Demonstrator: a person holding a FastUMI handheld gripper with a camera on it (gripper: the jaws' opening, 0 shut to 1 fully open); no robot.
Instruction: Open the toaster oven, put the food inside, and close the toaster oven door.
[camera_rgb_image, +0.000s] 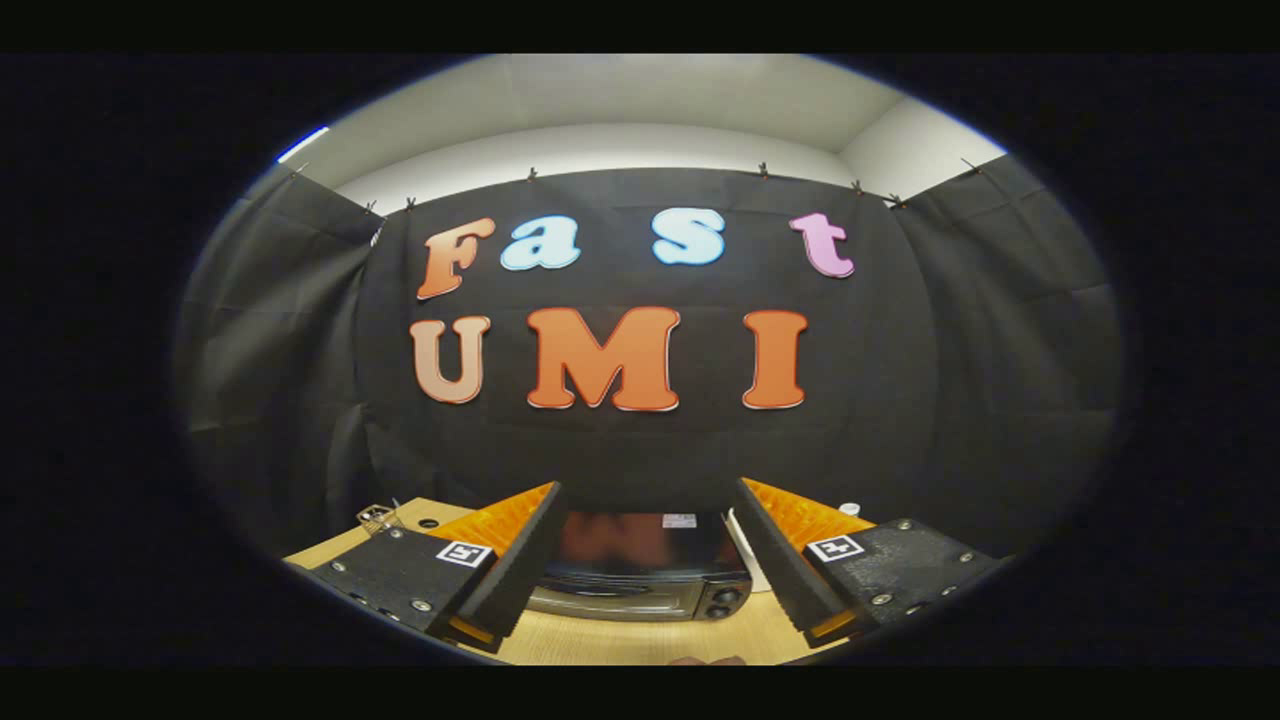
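Your tongs stand wide apart, holding nothing, their two fingers splayed out to either side and raised well above the desk. Straight ahead, in the gap between them, sits the toaster oven, seen from above and in front: you look down on its dark, glossy top and onto the upper strip of its front. The door looks closed, though the lower part of the front is hard to make out. Two round knobs show on the oven's front, on the side nearer your right finger; that finger cuts off the oven's right end, and the left finger hides its left end.

Just beyond the right finger a white object stands beside the oven, mostly hidden, so you cannot tell what it is. A small white cap-like thing peeks over the same finger. Beyond the left finger, a small wiry metal item lies on the desk, too small to identify. At the near desk edge, a brownish sliver is cut off.
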